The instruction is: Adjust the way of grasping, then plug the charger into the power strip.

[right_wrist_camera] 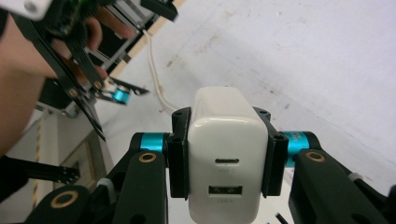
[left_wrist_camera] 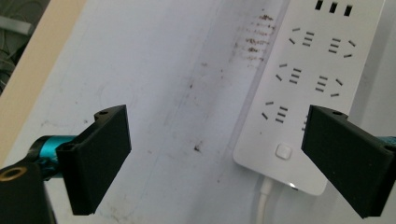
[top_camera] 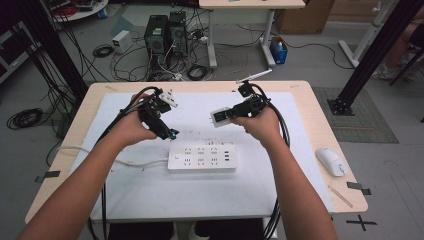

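From above, we see the white power strip [top_camera: 202, 158] lying on the white mat [top_camera: 150, 200]; our right gripper [top_camera: 223, 116] holds a white USB charger [top_camera: 220, 116] above and behind it. Along our left gripper [left_wrist_camera: 215, 154], jaws spread empty, the strip lies right. Along the right gripper, both jaws clamp the charger's sides.

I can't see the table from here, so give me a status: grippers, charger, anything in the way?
Right gripper shut on the white charger, lifted off the mat. Left gripper open, nothing between its jaws. Power strip flat on the mat, sockets unobstructed.
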